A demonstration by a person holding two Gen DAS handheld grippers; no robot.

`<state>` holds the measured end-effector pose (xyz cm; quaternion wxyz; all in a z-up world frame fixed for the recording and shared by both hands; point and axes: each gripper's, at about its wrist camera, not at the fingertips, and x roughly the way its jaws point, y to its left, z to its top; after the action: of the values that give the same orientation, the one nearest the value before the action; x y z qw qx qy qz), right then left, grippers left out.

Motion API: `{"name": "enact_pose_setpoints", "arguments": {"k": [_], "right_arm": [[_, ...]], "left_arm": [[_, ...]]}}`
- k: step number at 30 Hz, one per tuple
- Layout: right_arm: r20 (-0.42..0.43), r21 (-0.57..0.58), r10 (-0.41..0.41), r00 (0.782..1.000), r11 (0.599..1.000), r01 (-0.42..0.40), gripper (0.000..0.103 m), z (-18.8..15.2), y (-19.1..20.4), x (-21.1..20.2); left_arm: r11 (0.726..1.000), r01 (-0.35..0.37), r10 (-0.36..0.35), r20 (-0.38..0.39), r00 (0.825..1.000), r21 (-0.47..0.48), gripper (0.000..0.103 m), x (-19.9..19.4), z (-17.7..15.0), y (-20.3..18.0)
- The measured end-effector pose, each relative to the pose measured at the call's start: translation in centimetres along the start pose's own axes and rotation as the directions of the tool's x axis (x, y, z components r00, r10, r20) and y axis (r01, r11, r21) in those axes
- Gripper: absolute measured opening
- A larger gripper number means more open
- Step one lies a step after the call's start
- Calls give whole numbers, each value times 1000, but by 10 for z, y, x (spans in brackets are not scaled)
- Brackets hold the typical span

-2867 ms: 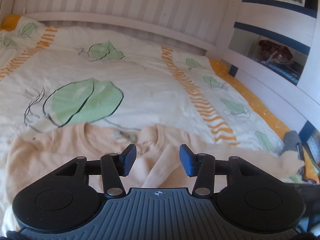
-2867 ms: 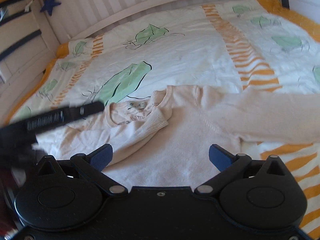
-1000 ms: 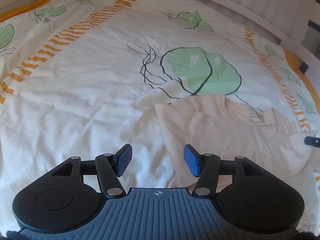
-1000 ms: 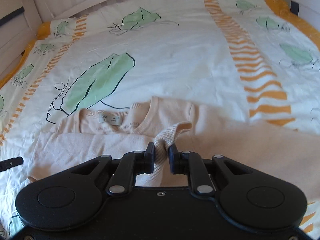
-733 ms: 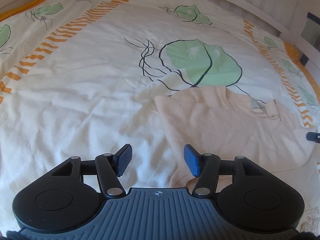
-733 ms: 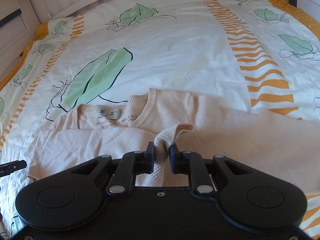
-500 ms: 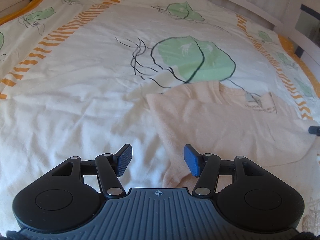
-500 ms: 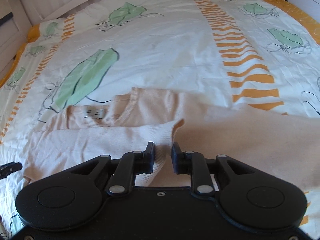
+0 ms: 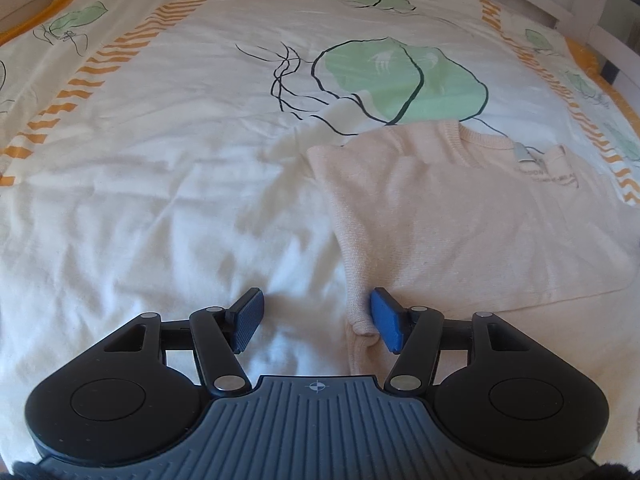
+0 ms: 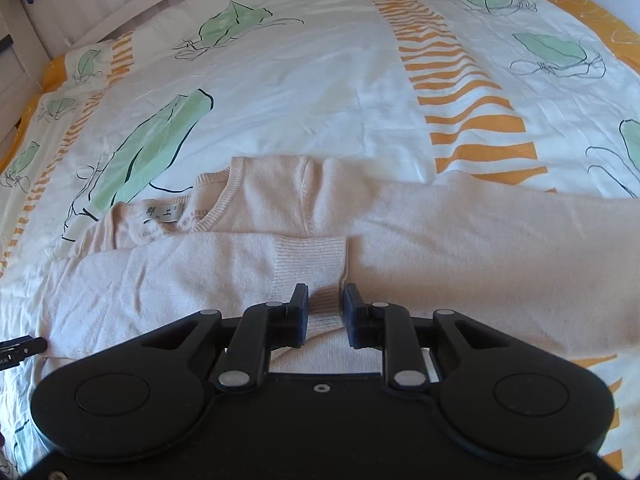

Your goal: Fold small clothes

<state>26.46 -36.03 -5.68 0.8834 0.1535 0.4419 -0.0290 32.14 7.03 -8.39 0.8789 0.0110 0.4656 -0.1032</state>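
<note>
A small pale peach knit sweater (image 10: 440, 240) lies flat on the bed, neck label up. Its left sleeve is folded across the chest, and the ribbed cuff (image 10: 312, 264) lies flat just ahead of my right gripper (image 10: 324, 312). That gripper's jaws stand a little apart over the cuff and no longer pinch it. The right sleeve stretches out to the right. In the left wrist view the sweater (image 9: 460, 220) lies to the right. My left gripper (image 9: 316, 316) is open and low over the sheet, its right pad touching the sweater's left side edge.
The bed sheet (image 9: 160, 160) is white with green leaf prints and orange stripes. A white slatted bed rail (image 10: 120, 4) runs along the far side. The tip of the left gripper (image 10: 20, 348) shows at the left edge of the right wrist view.
My right gripper carried the sleeve cuff across the chest, laid it down flat and opened off it. My left gripper stayed open and moved in closer to the sweater's side edge.
</note>
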Motion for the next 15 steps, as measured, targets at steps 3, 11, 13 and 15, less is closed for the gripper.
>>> {"name": "enact_pose_setpoints", "arguments": {"k": [3, 11, 13, 15], "right_arm": [[19, -15, 1, 1000, 1000, -1, 31, -1, 3, -4], [80, -25, 27, 996, 999, -25, 50, -8, 12, -14], [92, -33, 32, 995, 999, -29, 60, -12, 16, -16], [95, -55, 45, 994, 998, -40, 66, -16, 22, -17]], "left_arm": [[1000, -2, 2, -6, 1000, -1, 59, -1, -1, 2], [996, 16, -4, 140, 990, -85, 58, -25, 8, 11], [997, 14, 1, 190, 982, -82, 58, -27, 12, 8], [998, 21, -10, 179, 984, -56, 58, -21, 14, 1]]}}
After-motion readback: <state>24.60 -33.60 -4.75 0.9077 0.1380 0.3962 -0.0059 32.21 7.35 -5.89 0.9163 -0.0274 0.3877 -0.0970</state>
